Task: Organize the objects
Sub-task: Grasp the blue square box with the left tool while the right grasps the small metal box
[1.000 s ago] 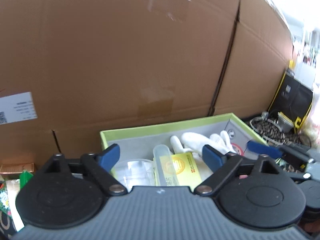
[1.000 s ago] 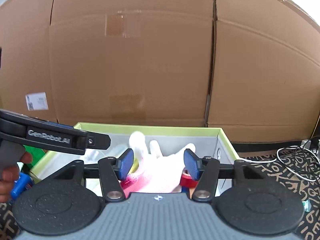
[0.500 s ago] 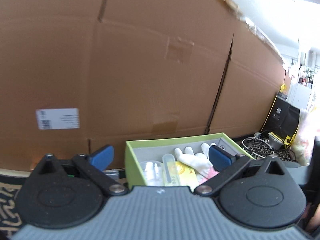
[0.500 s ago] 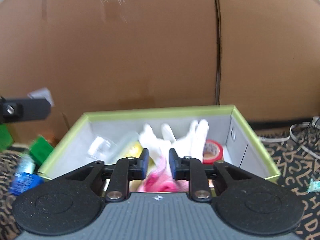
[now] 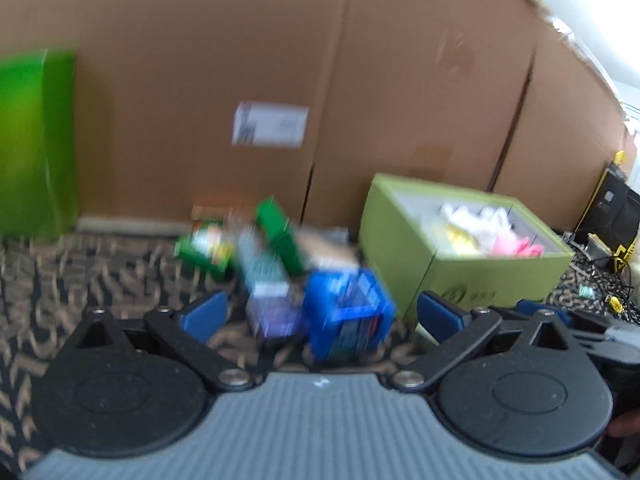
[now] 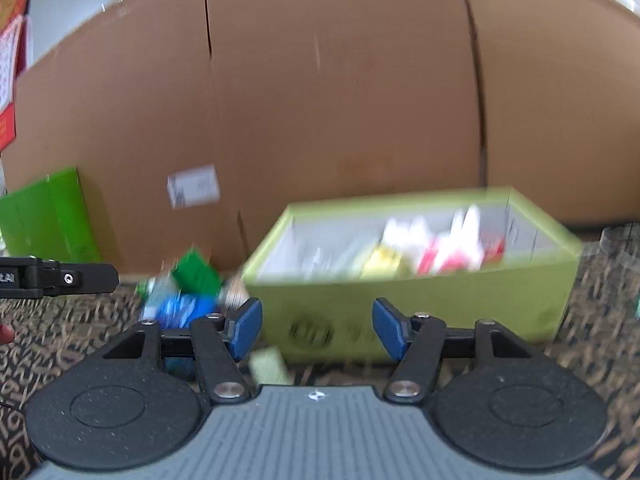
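A blurry blue packet sits in a small pile just left of the light green box. The left claw hangs over the pile, wide open and empty. The right claw, also open and empty, faces the box. I'd slow down, then pinch one thing only.

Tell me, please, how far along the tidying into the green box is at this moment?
Partly done. The green box already holds white, yellow and pink items. Nothing is in hand: the left gripper and right gripper are both open and empty. Left to sort: the blue package, green packets and other blurred clutter beside the box.
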Motion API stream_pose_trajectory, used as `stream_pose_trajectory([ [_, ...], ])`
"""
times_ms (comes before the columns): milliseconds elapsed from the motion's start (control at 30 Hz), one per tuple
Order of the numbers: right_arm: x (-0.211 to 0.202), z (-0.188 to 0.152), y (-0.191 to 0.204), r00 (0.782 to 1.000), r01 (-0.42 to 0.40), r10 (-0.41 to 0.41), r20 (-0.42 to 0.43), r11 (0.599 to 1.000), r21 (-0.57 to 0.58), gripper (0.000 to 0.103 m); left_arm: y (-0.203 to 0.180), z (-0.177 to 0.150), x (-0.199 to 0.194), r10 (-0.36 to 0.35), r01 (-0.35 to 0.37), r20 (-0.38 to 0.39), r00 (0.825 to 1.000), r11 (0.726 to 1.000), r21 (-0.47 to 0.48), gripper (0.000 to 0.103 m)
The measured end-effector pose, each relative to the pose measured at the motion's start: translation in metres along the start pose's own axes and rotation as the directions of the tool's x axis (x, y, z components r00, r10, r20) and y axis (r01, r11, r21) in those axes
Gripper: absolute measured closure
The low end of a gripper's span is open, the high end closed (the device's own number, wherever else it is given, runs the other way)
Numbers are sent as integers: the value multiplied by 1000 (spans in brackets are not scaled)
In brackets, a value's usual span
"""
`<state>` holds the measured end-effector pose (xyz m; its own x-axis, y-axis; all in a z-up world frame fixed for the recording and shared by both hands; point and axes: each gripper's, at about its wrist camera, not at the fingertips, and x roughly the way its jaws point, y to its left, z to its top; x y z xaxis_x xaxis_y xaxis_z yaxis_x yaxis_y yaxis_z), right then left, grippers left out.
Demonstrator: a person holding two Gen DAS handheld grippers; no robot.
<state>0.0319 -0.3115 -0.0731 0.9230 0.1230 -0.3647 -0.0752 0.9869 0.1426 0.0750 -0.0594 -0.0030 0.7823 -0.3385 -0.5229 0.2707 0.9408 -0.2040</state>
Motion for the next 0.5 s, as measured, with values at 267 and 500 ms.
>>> stream_pose_trajectory([
  [267, 40, -27, 22, 989, -16, 9, -146, 999, -50, 50, -2, -6, 14, -12, 12, -38, 999, 1000, 3, 0],
  [500, 47, -28, 27, 982, -35, 20, -188, 996, -76, 76, -17, 2, 35, -13, 15, -38, 999, 999, 35, 0],
])
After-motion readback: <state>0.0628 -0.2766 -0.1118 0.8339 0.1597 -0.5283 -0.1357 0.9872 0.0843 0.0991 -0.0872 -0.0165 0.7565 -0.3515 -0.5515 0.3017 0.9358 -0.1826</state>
